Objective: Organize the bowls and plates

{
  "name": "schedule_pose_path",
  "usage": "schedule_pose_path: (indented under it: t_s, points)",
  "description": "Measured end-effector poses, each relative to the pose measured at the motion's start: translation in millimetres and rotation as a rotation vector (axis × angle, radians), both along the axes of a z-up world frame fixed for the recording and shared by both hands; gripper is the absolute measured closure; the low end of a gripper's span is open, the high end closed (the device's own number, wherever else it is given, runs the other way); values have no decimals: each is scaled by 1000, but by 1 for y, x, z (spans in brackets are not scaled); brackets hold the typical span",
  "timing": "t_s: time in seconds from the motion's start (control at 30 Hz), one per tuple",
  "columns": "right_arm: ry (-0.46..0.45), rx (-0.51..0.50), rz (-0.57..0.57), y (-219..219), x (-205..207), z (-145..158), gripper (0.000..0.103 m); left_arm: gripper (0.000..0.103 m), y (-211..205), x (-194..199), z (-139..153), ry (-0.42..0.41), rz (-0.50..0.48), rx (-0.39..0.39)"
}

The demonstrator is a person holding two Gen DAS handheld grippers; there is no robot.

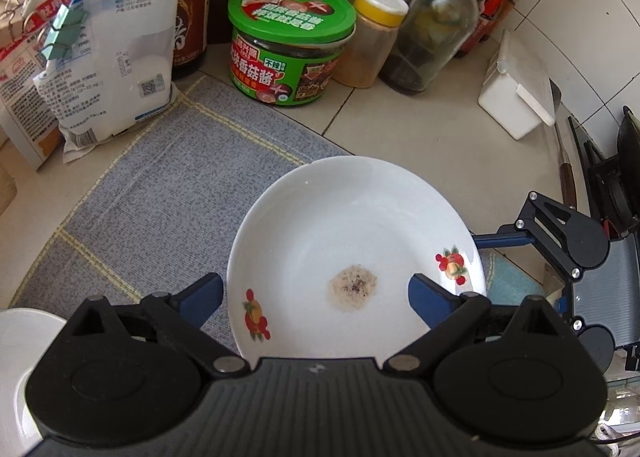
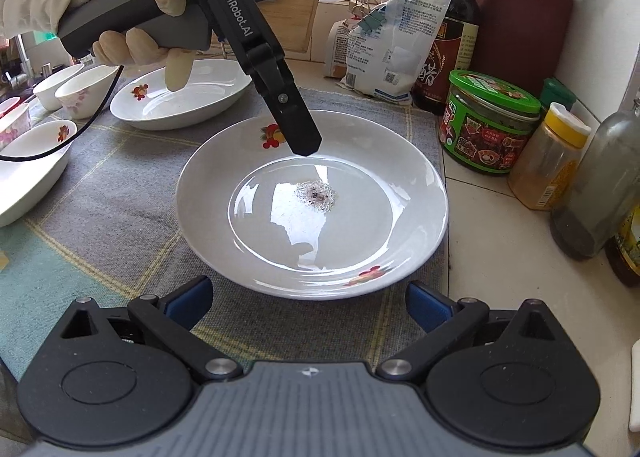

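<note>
A white plate [image 1: 352,249] with fruit decals and a speckled stain in its middle lies on the grey mat [image 1: 160,185]; it also shows in the right wrist view [image 2: 312,209]. My left gripper [image 1: 316,297] is open and hovers over the plate's near rim; seen from the side in the right wrist view [image 2: 304,145], it hangs just above the plate's far rim. My right gripper [image 2: 308,301] is open and empty, just short of the plate's near edge. A second white plate [image 2: 180,97] and several small bowls [image 2: 80,91] sit at the far left.
A green-lidded sauce jar [image 2: 490,121], a yellow-capped spice jar [image 2: 548,157], glass bottles [image 2: 596,193], a soy sauce bottle [image 2: 452,29] and clipped bags [image 2: 384,53] crowd the back and right. A white box [image 1: 516,93] stands by the tiled wall.
</note>
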State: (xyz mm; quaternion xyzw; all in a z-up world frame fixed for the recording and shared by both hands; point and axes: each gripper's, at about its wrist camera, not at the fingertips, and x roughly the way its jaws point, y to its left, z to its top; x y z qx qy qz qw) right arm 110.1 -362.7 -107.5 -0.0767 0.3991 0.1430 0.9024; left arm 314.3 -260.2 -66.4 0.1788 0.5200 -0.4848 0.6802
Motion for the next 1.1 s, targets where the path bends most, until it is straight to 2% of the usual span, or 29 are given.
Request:
schedule_pose_path:
  t_s: [0.43, 0.7, 0.93, 1.1]
  points:
    - [-18, -6, -130, 12, -28, 13, 0, 5, 29, -49, 45, -162, 12, -67]
    - [-45, -14, -104, 25, -43, 24, 0, 5, 46, -91, 62, -215, 10, -94]
    - [-73, -24, -85, 37, -54, 35, 0, 5, 60, -124, 71, -275, 17, -83]
    - [-102, -17, -61, 43, -65, 43, 0, 5, 73, -150, 80, -321, 43, -119]
